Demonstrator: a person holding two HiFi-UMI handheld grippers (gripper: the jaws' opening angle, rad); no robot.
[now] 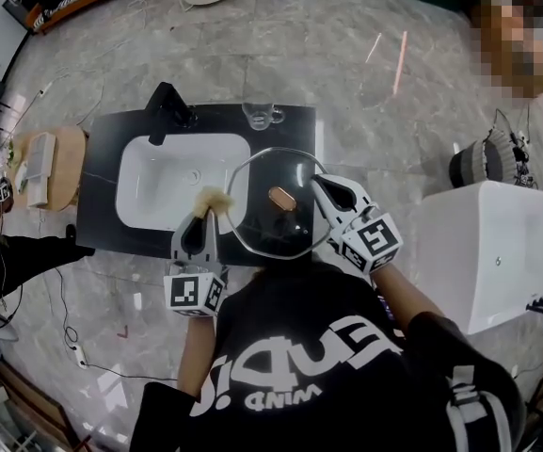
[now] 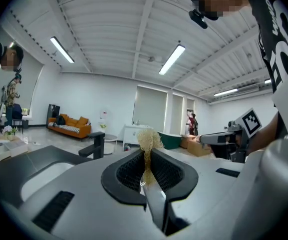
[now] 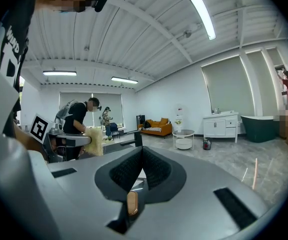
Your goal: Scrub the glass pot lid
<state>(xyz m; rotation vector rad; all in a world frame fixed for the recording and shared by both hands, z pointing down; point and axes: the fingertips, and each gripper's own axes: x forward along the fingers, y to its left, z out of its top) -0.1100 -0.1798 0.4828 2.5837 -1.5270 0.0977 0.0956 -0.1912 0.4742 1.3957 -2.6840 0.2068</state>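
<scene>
One black countertop (image 1: 102, 224) carries one white sink (image 1: 158, 182), probably there to catch drips. One glass lid (image 1: 269, 169) hangs tilted over the countertop's right end, beside the sink. Of two grippers, the right gripper (image 1: 324, 188) is clamped on the lid's rim, seemingly to steady it and offer a face to the other hand. The left gripper (image 1: 205, 217) pinches one yellowish scrubber (image 1: 216, 199) just beside the lid's left rim, poised to rub. One faucet (image 1: 169, 106) and one glass mug (image 1: 261, 114) stand along the back edge, out of the way.
</scene>
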